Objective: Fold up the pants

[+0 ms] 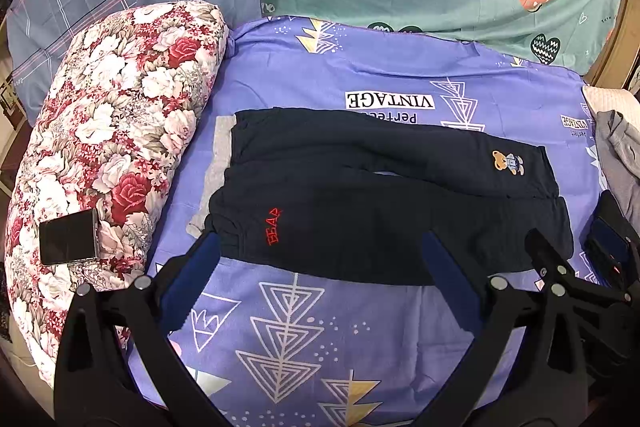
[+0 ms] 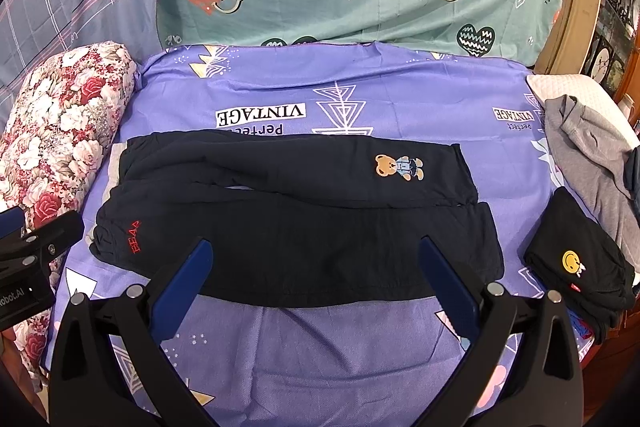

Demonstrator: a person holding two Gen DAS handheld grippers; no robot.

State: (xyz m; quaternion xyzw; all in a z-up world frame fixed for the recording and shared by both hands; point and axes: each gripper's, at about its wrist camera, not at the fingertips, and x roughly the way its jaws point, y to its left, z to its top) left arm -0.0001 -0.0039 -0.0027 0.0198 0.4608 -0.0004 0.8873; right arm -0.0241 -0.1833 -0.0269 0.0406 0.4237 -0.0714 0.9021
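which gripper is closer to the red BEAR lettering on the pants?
Left. The left gripper has one finger just beside the BEAR lettering at the pants' left end; the right gripper sits further right, over the mid near edge.

The light grey cloth (image 1: 218, 163) was mostly hidden under the dark navy cotton pants (image 1: 360, 195); only a strip showed at 9 o'clock of them. The small black tag (image 2: 575, 286) on the folded black garment with the yellow smiley patch (image 2: 576, 263) was too small to read. The crumpled grey shirt (image 1: 620, 151) was cut off at 3 o'clock in the left wrist view. The "Perfect" print (image 2: 256, 129) on the purple bedsheet (image 2: 320, 339) was half covered.
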